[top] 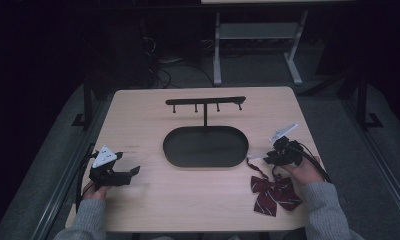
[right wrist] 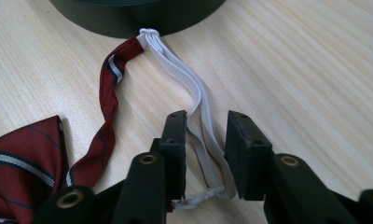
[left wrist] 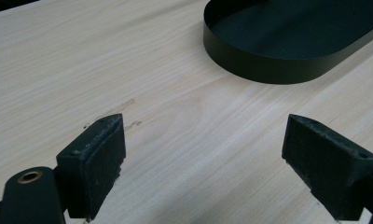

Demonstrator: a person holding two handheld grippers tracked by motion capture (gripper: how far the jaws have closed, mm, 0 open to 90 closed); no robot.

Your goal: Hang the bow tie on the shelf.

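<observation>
Right gripper view looks along my right gripper [right wrist: 204, 128], whose two black jaws stand partly apart with the white elastic band [right wrist: 199, 100] of the bow tie [right wrist: 24, 161] running between them. The band lies in the gap and brushes the inner face of each jaw, yet I see daylight on either side of most of it, so I cannot call it a firm pinch; the jaws straddle it rather than clamp it. From the gap the elastic runs away from me to a small stitched joint, where it meets a dark red strap with thin stripes. That joint lies just beside the wall of the black oval tray [right wrist: 128, 18]. The strap curls back toward me to the striped red bow, which lies flat on the wooden table [right wrist: 306, 70] to one side of my jaws.

From the high view, the right gripper [top: 268, 156] sits near the tray's right end, tipped down toward the tabletop, with the bow tie [top: 274, 194] just on the near side of it. The tray [top: 205, 146] lies at the middle of the table and carries an upright post with a hooked crossbar [top: 206, 102].

My left gripper [top: 133, 171] rests well apart from all this, near the table's left front. In the left gripper view its jaws stand wide apart over bare wood, holding nothing, with the tray's [left wrist: 268, 70] rounded end farther off.
</observation>
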